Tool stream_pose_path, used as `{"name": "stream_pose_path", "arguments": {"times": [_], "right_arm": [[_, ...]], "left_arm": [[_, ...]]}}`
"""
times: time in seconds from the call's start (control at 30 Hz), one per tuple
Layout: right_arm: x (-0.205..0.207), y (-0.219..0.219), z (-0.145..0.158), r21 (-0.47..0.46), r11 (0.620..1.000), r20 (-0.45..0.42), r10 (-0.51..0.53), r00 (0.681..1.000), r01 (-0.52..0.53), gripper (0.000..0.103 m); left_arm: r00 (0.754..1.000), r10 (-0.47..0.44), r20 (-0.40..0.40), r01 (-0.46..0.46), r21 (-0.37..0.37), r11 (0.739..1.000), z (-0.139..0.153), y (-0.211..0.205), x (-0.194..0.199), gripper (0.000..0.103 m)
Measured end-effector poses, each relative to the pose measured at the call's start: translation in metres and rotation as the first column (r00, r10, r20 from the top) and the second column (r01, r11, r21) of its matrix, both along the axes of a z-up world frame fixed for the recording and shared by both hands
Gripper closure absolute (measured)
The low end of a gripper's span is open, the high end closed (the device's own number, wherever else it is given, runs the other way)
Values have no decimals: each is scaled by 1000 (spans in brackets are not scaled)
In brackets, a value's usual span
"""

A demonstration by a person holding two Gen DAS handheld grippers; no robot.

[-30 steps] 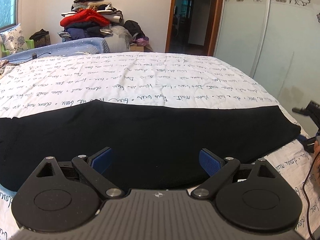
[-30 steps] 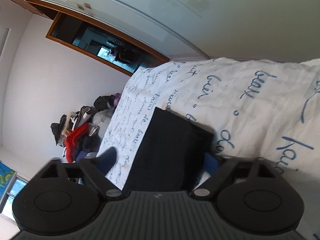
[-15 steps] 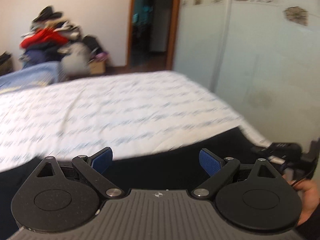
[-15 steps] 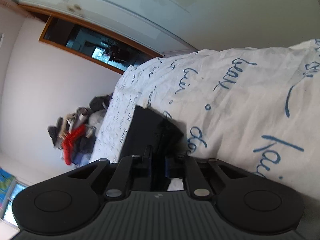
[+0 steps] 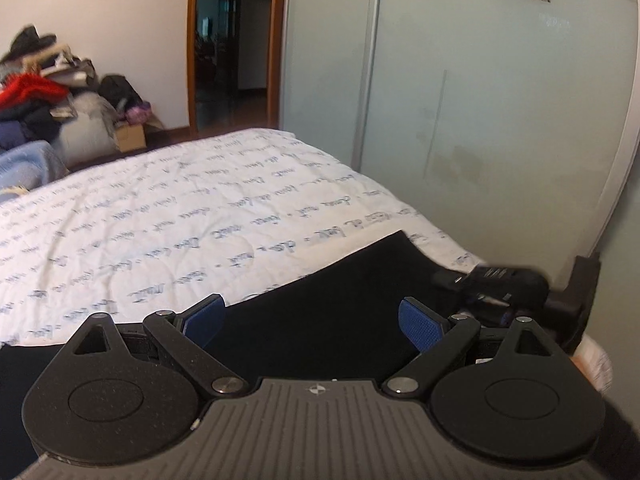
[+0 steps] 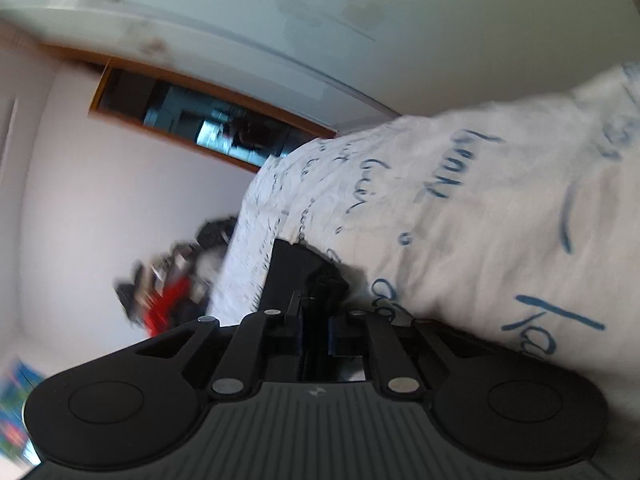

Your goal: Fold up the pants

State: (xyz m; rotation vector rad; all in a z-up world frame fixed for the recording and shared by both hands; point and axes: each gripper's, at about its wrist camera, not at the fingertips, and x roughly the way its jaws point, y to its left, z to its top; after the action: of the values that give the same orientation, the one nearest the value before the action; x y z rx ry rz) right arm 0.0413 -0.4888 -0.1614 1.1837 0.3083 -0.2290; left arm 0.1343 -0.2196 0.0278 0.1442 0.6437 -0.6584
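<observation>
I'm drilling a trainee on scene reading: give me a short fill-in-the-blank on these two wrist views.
1. The black fabric pants lie on a white quilt printed with blue ____.
2. The right gripper has its jaws ____ on the pants.
3. The left gripper has its jaws ____.

Missing: handwriting; shut; open

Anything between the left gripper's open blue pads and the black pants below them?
Nothing: in the left wrist view the left gripper is open with only air above the black fabric pants on the white script-printed bedspread.
</observation>
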Motion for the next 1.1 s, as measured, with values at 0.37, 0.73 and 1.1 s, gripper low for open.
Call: {"name": "stream_pose_path", "arguments": {"times": [0.37,0.73,1.1], "right_arm": [[9,75,53,-632,762,-94,109,990,-144,95],[5,79,55,-673,721,-115,118,986,-165,94],[-6,113,73,-817,534,-152,165,974,-218,94]], "left_arm": [[953,-110,-283,144,100,985,-17,-152,98,8],[961,-188,-201,262,459,849,-76,-246,87,60],[961,-96,-261,182,331,926,-65,-183,113,93]]}}
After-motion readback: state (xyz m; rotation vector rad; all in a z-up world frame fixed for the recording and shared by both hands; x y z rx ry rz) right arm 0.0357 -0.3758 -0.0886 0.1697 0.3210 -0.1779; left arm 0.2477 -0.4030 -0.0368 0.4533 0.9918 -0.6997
